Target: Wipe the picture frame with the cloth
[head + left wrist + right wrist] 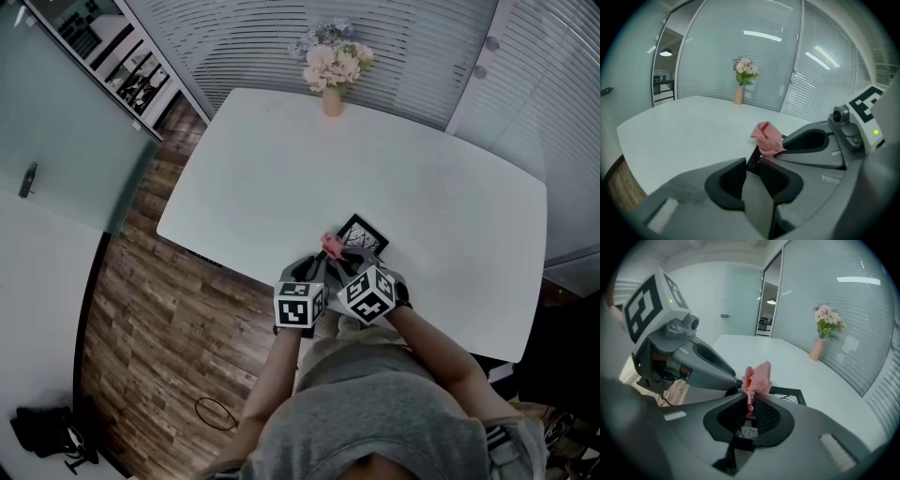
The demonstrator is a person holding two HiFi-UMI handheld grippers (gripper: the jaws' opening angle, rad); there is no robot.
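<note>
A small black picture frame (364, 234) lies near the front edge of the white table (281, 178). My left gripper (319, 265) comes at its near corner from the left. In the left gripper view its jaws (752, 161) are closed on a thin dark edge of the frame (753, 157). My right gripper (339, 258) is shut on a bunched pink cloth (757, 378). The cloth (331, 246) sticks up just over the frame's (787, 391) near-left corner and shows in the left gripper view (767, 138) too. The two grippers sit side by side, almost touching.
A pink vase of flowers (332, 70) stands at the table's far edge. Wooden floor (159, 309) lies left of the table, with a black cable loop (211, 410) and a dark bag (42, 431). Glass walls with blinds stand behind.
</note>
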